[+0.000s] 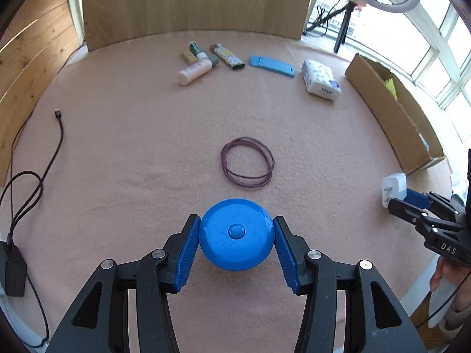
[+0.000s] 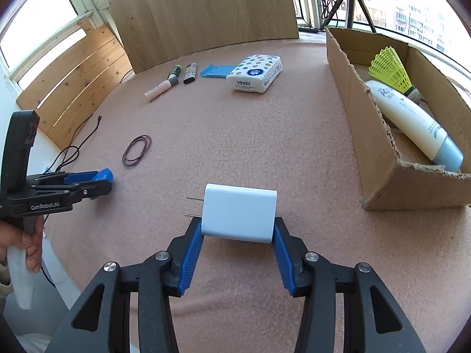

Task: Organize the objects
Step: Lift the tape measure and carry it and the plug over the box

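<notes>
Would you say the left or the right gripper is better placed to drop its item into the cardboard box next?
Probably the right gripper: it grips the white charger, and the cardboard box sits close on its side. The left gripper, holding the blue round case, is farther away.

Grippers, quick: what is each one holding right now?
Left gripper: closed on the blue round case.
Right gripper: closed on the white charger.

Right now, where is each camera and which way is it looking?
Left wrist: sits on the left gripper, looks down along its fingers at the blue disc they hold; the right gripper shows at the right edge.
Right wrist: sits on the right gripper, looks down at the charger it holds; the left gripper and a hand show at left.
Both see: band, tissues, box.
</notes>
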A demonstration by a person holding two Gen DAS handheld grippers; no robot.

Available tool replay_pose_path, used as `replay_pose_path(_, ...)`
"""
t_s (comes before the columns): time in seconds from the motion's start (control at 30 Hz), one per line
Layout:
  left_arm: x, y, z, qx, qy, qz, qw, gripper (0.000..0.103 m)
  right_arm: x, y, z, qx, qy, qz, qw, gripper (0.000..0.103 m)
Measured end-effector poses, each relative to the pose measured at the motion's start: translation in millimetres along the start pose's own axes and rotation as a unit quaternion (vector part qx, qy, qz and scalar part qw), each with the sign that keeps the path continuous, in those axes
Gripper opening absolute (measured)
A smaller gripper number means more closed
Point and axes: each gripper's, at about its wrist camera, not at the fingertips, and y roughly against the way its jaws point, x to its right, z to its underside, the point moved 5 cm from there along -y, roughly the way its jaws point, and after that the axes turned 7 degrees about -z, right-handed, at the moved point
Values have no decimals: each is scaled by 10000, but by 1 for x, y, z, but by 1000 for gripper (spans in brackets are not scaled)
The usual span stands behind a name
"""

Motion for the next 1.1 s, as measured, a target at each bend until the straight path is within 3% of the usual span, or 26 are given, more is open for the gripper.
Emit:
replay_pose_path(0.17,16,36,-7,886,258,-121,9957,54,-16,6,-16,140,288,-89,9994,43)
replay_pose_path(0.27,38,48,-18,1160,315,-191,9926,54,-29,16,-28,293,523,-90,9982,43)
replay_pose_path(0.57,83,81,-53,1533,405,-385,9866,54,-35,61,-67,773,968,121,9922,43)
replay_pose_path(0.8,104,103,-69,1799,479,-473,9814,54,-17,82,-82,954,1061,191,9896,43)
replay_pose_path(1.1,158,96,-92,1860,269,-346,9816,54,25,98,-87,1086,939,230,9894,43)
